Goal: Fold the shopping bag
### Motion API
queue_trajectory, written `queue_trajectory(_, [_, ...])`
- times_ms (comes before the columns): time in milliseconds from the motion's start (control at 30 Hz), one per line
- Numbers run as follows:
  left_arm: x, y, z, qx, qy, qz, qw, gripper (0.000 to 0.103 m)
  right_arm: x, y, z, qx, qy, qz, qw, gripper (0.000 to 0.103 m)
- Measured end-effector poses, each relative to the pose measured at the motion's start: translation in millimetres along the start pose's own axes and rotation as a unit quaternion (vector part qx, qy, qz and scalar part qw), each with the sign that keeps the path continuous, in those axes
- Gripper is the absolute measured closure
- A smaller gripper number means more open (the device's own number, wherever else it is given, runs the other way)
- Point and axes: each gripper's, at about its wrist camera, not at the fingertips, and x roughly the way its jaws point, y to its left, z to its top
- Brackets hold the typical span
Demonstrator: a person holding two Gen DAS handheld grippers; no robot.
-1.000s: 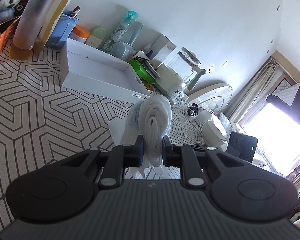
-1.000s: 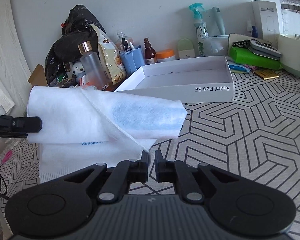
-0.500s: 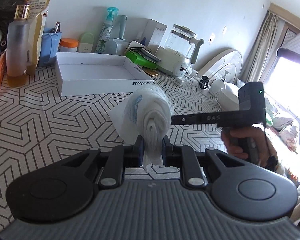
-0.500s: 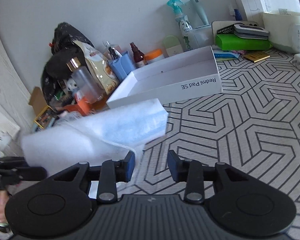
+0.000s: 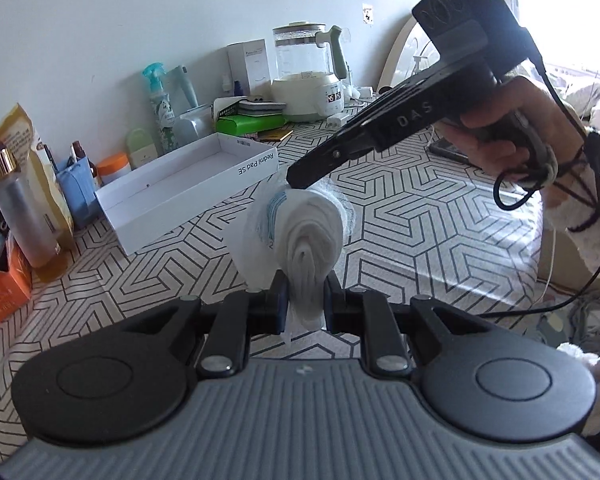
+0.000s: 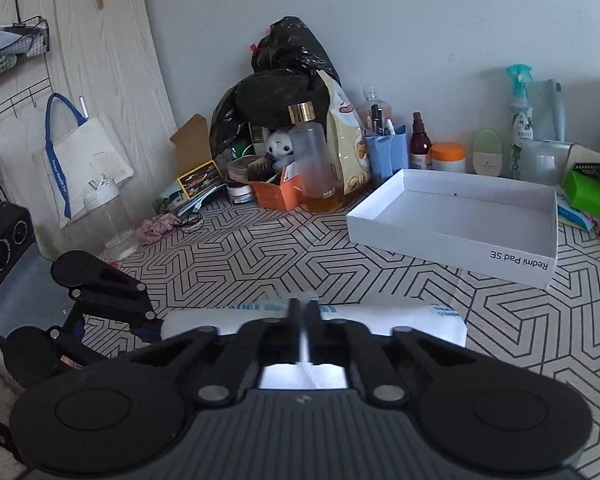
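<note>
- The shopping bag [image 5: 308, 236], white non-woven cloth with blue print, is gathered into a long flat bundle held just above the patterned desk [image 5: 420, 216], in front of the open white box [image 5: 188, 184].
- The left gripper [image 5: 304, 304] has its jaws pinching one end of the bundle, where the layers show as a thick coil; keep that pinch firm so the coil cannot spring loose.
- The right gripper [image 6: 303, 312] comes in from above at the far part of the bundle. Its jaws stand nearly pressed together, and a thin strip of white shows between them, so it seems to nip a layer of the bag [image 6: 380, 320]; how much cloth it holds I cannot tell.
- Judging by the tidy stack, the folding is well along; the work now looks like tightening or flattening the bundle.
- To do this well, keep both grippers level with each other so the edges stay lined up, and move the right one along the bundle's length, not across it.
- The cloth is light and springy, so it will likely open if either pinch slackens before it rests flat on the desk.
- Keep clear of the box wall nearby.
</note>
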Motion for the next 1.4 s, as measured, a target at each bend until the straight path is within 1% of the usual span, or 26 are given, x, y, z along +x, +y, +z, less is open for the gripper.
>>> queue_trajectory(100, [-3.5,-0.9,0.2,-0.001,-0.005,-0.006,1.0,0.086,3.0,-10.8,-4.6,0.009,0.003,-0.053,0.999,0.101])
queue_trajectory(200, [-4.7,-1.1,0.7,-0.002,-0.009,-0.007,0.9999,0.086,9.8,-23.5,-12.4,0.028,0.01,-0.087,0.996,0.101])
queue_trajectory(300, [-3.0,4.8,0.4,-0.025,-0.009,-0.025,0.9993,0.086,12.0,-21.8,-22.2,0.002,0.009,-0.121,0.993,0.096])
queue_trajectory(400, [-0.2,18.7,1.1,-0.072,-0.005,-0.053,0.996,0.086,-3.1,-14.5,-28.9,-0.031,-0.007,-0.096,0.995,0.086])
queue_trajectory(433, [0.3,24.8,1.5,-0.088,-0.005,-0.06,0.9943,0.086,-12.0,-11.1,-29.7,-0.05,-0.014,-0.083,0.995,0.075])
queue_trajectory(467, [0.7,30.2,1.9,-0.101,-0.004,-0.064,0.9928,0.086,-21.4,-7.4,-30.2,-0.07,-0.021,-0.071,0.995,0.062])
queue_trajectory(533, [1.4,36.9,2.4,-0.109,-0.004,-0.067,0.9918,0.086,-35.7,0.7,-27.0,-0.114,-0.027,-0.058,0.991,0.053])
queue_trajectory(567, [1.7,39.6,2.7,-0.11,-0.004,-0.067,0.9916,0.086,-40.8,6.5,-24.7,-0.145,-0.02,-0.053,0.988,0.052])
queue_trajectory(633, [1.8,41.7,3.8,-0.102,-0.001,-0.066,0.9926,0.086,-42.3,18.0,-19.8,-0.204,0.009,-0.05,0.978,0.051])
queue_trajectory(700, [2.1,41.4,5.1,-0.087,0.001,-0.06,0.9944,0.086,-35.0,30.6,-14.5,-0.281,0.05,-0.055,0.957,0.05])
queue_trajectory(733, [2.0,41.3,5.7,-0.083,0.004,-0.061,0.9947,0.086,-29.4,35.0,-12.0,-0.31,0.065,-0.054,0.947,0.047])
queue_trajectory(767, [2.0,41.4,6.1,-0.08,0.008,-0.063,0.9948,0.086,-23.9,38.0,-10.2,-0.332,0.074,-0.05,0.939,0.046])
queue_trajectory(800, [2.1,41.6,6.4,-0.079,0.01,-0.064,0.9948,0.086,-19.1,40.4,-9.0,-0.352,0.083,-0.045,0.931,0.045])
queue_trajectory(833, [2.1,42.0,6.6,-0.079,0.011,-0.064,0.9947,0.086,-14.8,41.4,-9.4,-0.364,0.087,-0.036,0.927,0.045])
queue_trajectory(1000, [2.2,45.8,7.9,-0.082,0.009,-0.066,0.9944,0.086,20.4,43.6,-13.9,-0.412,0.092,0.005,0.907,0.036])
queue_trajectory(1033, [2.5,47.0,8.9,-0.081,0.007,-0.062,0.9948,0.086,27.4,44.0,-14.8,-0.421,0.093,0.013,0.902,0.037])
queue_trajectory(1067, [3.3,48.5,10.3,-0.079,0.007,-0.055,0.9953,0.086,34.4,44.0,-15.8,-0.426,0.094,0.02,0.9,0.041])
queue_trajectory(1100, [4.4,50.6,11.8,-0.079,0.009,-0.05,0.9956,0.085,40.4,42.9,-16.8,-0.417,0.091,0.022,0.904,0.044])
queue_trajectory(1167, [7.4,56.3,14.5,-0.085,0.015,-0.036,0.9956,0.084,46.9,39.7,-16.6,-0.396,0.083,0.014,0.914,0.061])
queue_trajectory(1233, [10.8,64.6,19.2,-0.094,0.01,-0.012,0.9955,0.082,46.6,34.5,-12.9,-0.373,0.071,-0.004,0.925,0.069])
queue_trajectory(1300, [12.8,70.8,25.1,-0.105,0.002,0.008,0.9944,0.08,39.6,31.6,-8.1,-0.358,0.045,-0.043,0.932,0.072])
queue_trajectory(1367, [16.2,79.0,34.8,-0.127,-0.007,0.036,0.9912,0.07,32.9,28.9,-3.2,-0.346,0.02,-0.085,0.934,0.074])
queue_trajectory(1400, [18.2,83.3,40.2,-0.14,-0.012,0.05,0.9888,0.051,30.3,27.8,-0.6,-0.349,0.01,-0.113,0.93,0.074])
